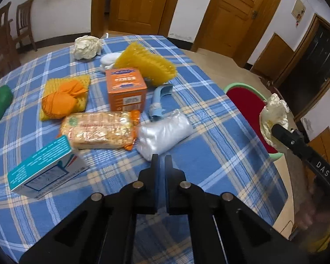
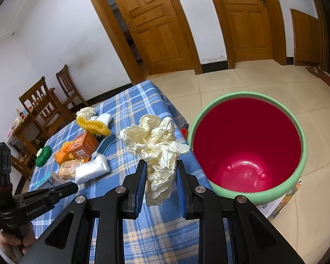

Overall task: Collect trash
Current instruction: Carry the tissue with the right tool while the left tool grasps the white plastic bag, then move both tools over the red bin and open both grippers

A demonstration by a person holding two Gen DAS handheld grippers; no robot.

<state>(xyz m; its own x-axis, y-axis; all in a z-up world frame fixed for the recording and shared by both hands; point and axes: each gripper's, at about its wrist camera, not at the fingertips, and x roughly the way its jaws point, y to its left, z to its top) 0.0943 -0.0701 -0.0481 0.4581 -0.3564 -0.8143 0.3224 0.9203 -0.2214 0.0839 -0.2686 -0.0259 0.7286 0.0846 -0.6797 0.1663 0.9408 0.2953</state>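
1. Left wrist view: the left gripper (image 1: 161, 161) hangs over the near edge of the table (image 1: 220, 132), fingers drawn together with only a slit between them and nothing in it.
2. Just past its tips lies a white plastic bag (image 1: 165, 132); a cracker pack (image 1: 99, 132) lies beside the bag, and a teal box (image 1: 44, 171) sits toward the near left edge.
3. Toward the middle stands an orange box (image 1: 126, 88). A second crumpled paper ball (image 1: 87, 47) rests by the far edge.
4. Off the right edge, the right gripper (image 1: 277, 129) holds a crumpled paper wad (image 1: 274, 118) beside the red bin (image 1: 246, 101).
5. Right wrist view: the right gripper (image 2: 160, 165) is narrowed onto the crumpled paper wad (image 2: 156, 145), pads pressing its lower part.
6. It sits over the table's (image 2: 132, 101) right edge, just beside the red bin (image 2: 248, 145) standing on the floor.
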